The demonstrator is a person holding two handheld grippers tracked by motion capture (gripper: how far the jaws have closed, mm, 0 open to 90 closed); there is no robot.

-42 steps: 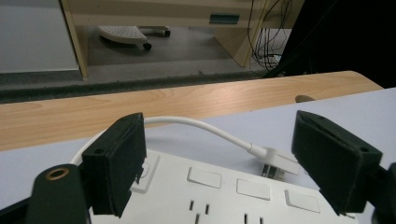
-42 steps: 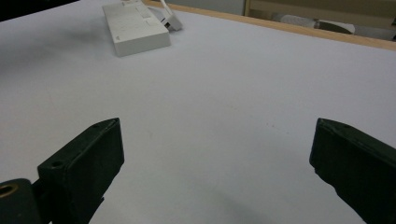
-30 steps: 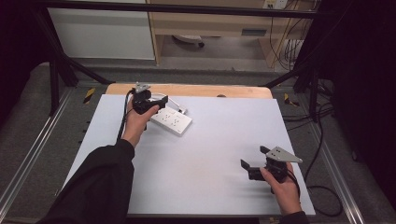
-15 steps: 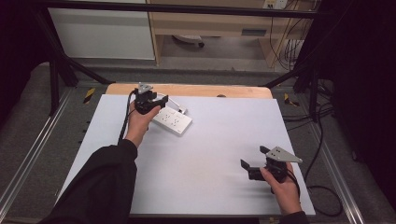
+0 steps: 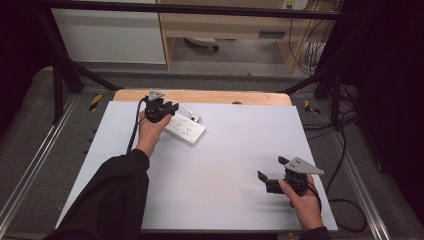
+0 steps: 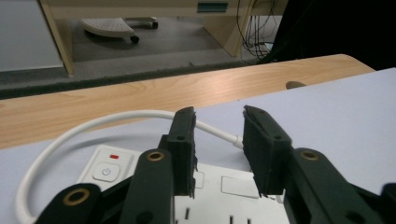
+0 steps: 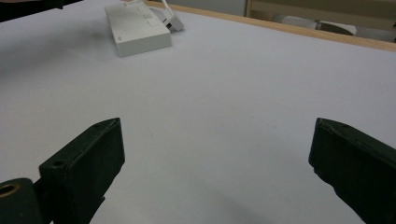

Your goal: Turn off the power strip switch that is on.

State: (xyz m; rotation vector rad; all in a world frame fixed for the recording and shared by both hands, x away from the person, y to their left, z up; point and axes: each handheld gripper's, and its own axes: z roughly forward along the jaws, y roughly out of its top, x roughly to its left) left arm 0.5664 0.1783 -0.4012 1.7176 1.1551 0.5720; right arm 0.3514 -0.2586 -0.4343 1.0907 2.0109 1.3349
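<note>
- Right gripper view showed the right gripper (image 7: 219, 177) low over the bare white mat (image 7: 224, 93), its jaws spread wide with nothing between them; it looked parked near the person's edge, well apart from the work.
- High view placed the left gripper (image 5: 167, 107) at the far left of the mat, over the near end of the strip (image 5: 187, 130), a white power strip lying flat and angled just inside the wooden table edge (image 5: 225, 96).
- Left gripper view showed its jaws narrowed, having just been closing, yet with a clear gap; the strip's top (image 6: 233, 186) and white cord (image 6: 93, 123) lay beyond and below them, and I could not see the pads pressing on anything.
- The step in hand appeared to be reaching for the strip or its cord. Next, the jaws would likely need to drop and line up around the chosen part before closing, since a nip at the cord's curve might slip.
- Markings: a power symbol on the strip's button (image 6: 106, 170) with a small red patch above it; no brand or readable words.
</note>
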